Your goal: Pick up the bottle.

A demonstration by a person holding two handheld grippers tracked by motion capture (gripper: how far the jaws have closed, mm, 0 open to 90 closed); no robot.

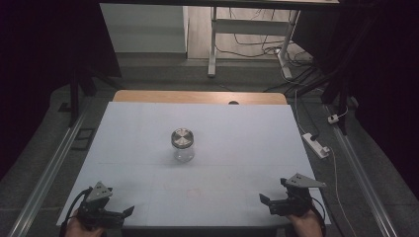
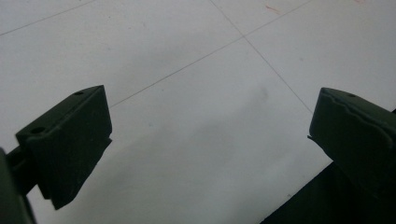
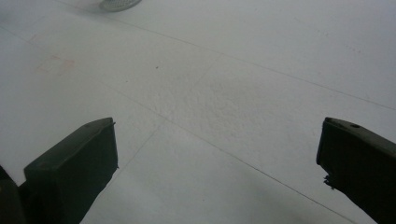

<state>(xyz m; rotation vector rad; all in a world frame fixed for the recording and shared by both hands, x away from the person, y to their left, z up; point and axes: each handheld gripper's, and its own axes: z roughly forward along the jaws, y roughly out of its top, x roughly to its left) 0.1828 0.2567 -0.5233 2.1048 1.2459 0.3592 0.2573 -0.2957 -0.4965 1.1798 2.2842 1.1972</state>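
Across the white table [image 1: 148, 128] nothing sits but a glass jar [image 1: 183, 145] with a metal lid [image 1: 182, 137], upright near the middle, probably so either side can reach it equally. At the near edge, well apart from it, the left gripper [image 1: 123, 213] and right gripper [image 1: 269, 201] rest low at opposite corners in the person's hands, angled inward. Both have jaws spread wide, holding nothing.

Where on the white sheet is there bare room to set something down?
Almost everywhere. The jar stands alone mid-sheet, with bare white sheet on all sides of it. Only the near corners are taken, by the left gripper and right gripper.
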